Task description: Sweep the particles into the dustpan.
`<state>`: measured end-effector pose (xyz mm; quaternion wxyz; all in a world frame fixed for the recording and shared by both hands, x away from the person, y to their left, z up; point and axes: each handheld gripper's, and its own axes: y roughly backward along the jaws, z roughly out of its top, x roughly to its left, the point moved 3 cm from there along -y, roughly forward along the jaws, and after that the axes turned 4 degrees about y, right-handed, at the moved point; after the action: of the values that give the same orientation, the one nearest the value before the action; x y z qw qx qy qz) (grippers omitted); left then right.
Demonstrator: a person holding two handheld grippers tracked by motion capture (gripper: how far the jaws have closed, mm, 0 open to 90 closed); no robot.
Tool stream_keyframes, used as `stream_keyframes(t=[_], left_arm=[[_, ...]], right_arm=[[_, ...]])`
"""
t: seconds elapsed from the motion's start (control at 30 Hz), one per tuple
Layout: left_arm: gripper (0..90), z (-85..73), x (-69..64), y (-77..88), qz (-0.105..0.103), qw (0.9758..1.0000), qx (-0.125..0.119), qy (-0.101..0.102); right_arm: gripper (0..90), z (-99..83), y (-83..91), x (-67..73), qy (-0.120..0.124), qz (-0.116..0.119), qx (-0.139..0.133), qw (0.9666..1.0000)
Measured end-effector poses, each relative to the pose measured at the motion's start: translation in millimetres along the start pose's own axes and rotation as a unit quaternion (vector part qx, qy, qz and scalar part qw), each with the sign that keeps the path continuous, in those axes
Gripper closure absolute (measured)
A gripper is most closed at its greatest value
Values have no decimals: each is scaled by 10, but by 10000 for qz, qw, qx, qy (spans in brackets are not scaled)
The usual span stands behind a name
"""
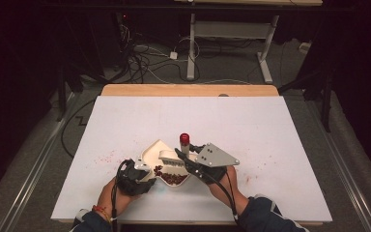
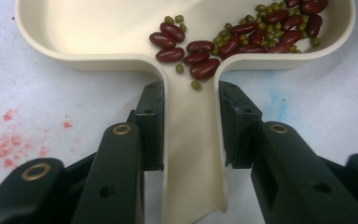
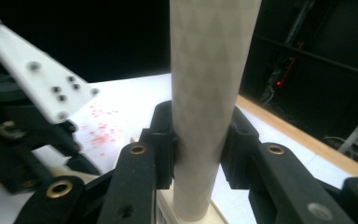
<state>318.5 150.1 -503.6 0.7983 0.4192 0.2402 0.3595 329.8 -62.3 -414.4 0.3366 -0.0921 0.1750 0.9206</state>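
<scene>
- Dark walls and trailing floor cables are surrounding a white table (image 1: 270, 145), which is carrying faint red stains just left of the left gripper (image 1: 136, 177).
- That left gripper is clamping both jaws tight on the narrow handle of a cream tray (image 2: 193, 154), likely to keep it from sliding.
- Red kidney beans (image 2: 200, 58) and small green beans (image 2: 272, 39) are lying in the tray's bowl just beyond the jaw tips, with a few sitting at the handle's mouth.
- Opposite it, the right gripper (image 1: 189, 162) is squeezing a pale upright handle (image 3: 209, 93) between closed jaws; this seems to belong to a brush (image 1: 174, 162) that is hanging over the beans, presumably for sweeping them.
- A red-capped bottle (image 1: 184, 142) is standing just beyond the right gripper.
</scene>
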Motion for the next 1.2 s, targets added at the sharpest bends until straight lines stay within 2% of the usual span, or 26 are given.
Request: stream_keyframes(t=[0.2,0.37,0.4,0.57,0.63,0.77,1.03,1.2], left_arm=[[632,-3,-2,3,25,10000,4,-33],[632,-11,-1,2,34,10000,-1,-56],[631,-12,3,1,12,10000,-4,-47],[632,-9,7,3,21,10000,-20,-65],[632,-8,12,4,12,10000,-17,-67],[631,-2,9,10,24,10000,-25,-74],[631,10,32,18,38,10000,-44,-50],[631,17,46,15,26,10000,-33,-49]], right_arm=[[702,-47,-208,-74,62,-28,-57,10000],[702,-84,-329,-34,112,302,-60,9995],[702,-76,-335,-10,196,349,-52,9992],[702,-65,-278,96,394,562,7,9976],[702,-65,-245,98,370,624,25,9974],[702,-60,-188,75,386,585,134,9975],[702,-41,-102,37,164,661,152,9976],[702,-5,-57,19,210,499,111,9985]])
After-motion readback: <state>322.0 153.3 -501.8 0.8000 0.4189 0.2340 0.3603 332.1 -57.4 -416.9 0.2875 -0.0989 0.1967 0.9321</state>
